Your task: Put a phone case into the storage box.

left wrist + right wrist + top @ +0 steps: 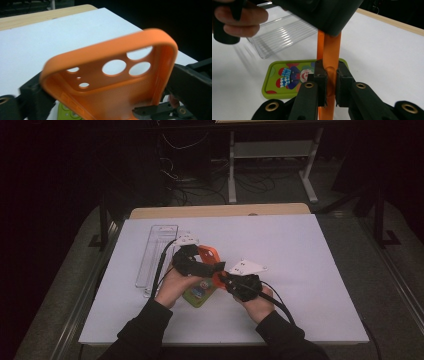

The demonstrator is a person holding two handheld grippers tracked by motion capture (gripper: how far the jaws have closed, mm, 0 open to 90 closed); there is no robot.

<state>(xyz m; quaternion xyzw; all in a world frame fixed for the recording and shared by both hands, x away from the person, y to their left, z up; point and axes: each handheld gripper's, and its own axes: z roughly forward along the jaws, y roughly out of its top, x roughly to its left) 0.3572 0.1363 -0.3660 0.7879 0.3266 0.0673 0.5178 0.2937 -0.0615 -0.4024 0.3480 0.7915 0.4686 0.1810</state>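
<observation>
orange phone case [112, 82]: is being held up off the table, gripped at both ends
right gripper [331, 82]: jaws are being pinched onto the case's edge
left gripper [192, 261]: jaws are being spread wide across the case's width
green clown case [287, 77]: is lying flat underneath

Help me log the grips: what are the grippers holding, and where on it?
The right gripper pinches the orange phone case by one thin edge. The left gripper spans the case across its width, one jaw on each long side.

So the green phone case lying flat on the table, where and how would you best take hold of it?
Grip the green phone case by a raised long side rim, coming from above with one jaw inside the rim and one outside. It lies flat on the white table, so only its rim offers a thin edge to pinch. The orange case hangs above it.
</observation>
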